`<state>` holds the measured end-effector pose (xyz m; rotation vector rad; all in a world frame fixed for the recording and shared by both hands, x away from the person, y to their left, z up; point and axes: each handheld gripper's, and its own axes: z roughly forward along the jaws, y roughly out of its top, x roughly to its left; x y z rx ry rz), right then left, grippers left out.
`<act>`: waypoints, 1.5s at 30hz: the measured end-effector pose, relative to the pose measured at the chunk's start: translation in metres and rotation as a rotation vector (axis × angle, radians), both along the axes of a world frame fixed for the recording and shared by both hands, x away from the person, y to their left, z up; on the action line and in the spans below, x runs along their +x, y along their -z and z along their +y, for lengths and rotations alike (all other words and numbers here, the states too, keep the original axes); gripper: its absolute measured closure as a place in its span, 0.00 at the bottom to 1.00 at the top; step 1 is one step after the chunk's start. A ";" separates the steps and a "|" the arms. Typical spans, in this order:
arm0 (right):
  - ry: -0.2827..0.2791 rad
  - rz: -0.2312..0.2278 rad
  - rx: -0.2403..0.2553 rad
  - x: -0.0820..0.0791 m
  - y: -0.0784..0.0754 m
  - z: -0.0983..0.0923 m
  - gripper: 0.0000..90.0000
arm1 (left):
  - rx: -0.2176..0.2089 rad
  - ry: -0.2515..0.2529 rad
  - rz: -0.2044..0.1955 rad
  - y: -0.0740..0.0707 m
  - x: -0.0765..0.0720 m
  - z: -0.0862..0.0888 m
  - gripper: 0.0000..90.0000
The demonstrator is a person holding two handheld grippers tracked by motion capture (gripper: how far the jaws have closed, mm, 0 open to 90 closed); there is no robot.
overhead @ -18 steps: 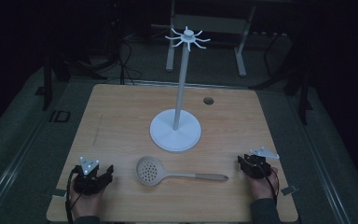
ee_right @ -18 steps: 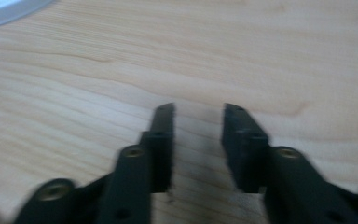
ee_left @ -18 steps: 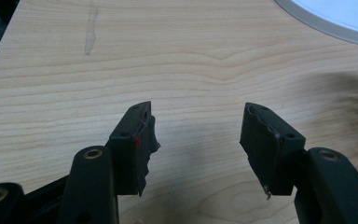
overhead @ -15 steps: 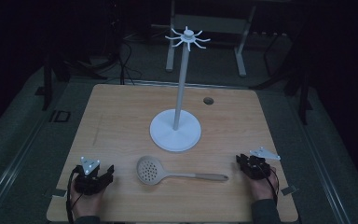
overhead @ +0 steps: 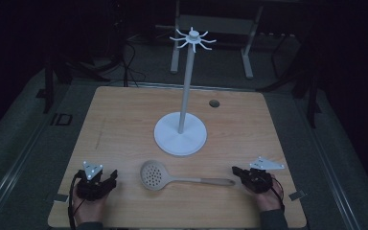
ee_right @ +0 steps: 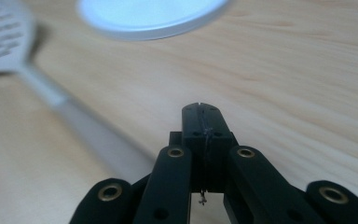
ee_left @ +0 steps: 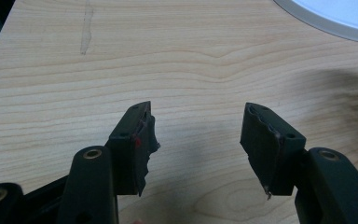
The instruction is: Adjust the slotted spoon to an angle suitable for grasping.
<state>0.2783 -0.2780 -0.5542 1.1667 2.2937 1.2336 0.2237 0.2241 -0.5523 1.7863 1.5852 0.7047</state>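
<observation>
left gripper: jaws apart, nothing between them, resting on the table well left of the skimmer | skimmer: flat on the table, perforated bowl pointing left, just in front of the white stand | right gripper: jaws pressed together, empty, just beside the skimmer's handle end

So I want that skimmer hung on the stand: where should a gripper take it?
Probably the handle of the skimmer, near its free end, from above. It lies flat and slim, pointing at the shut right gripper; the round bowl looks too wide.
</observation>
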 end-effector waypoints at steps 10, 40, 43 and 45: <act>-0.155 0.013 -0.049 -0.019 0.002 0.027 1.00 | -0.003 -0.011 -0.004 0.000 -0.001 0.002 0.49; -0.037 -0.002 -0.134 0.030 0.020 0.043 1.00 | -0.015 -0.003 0.002 0.001 0.001 -0.003 0.49; -0.018 -0.010 -0.115 0.035 0.021 0.045 1.00 | -0.028 0.002 0.000 0.000 0.001 -0.004 0.49; 0.024 -0.030 -0.091 0.038 0.023 0.048 1.00 | -0.031 0.007 -0.001 -0.001 0.001 -0.005 0.49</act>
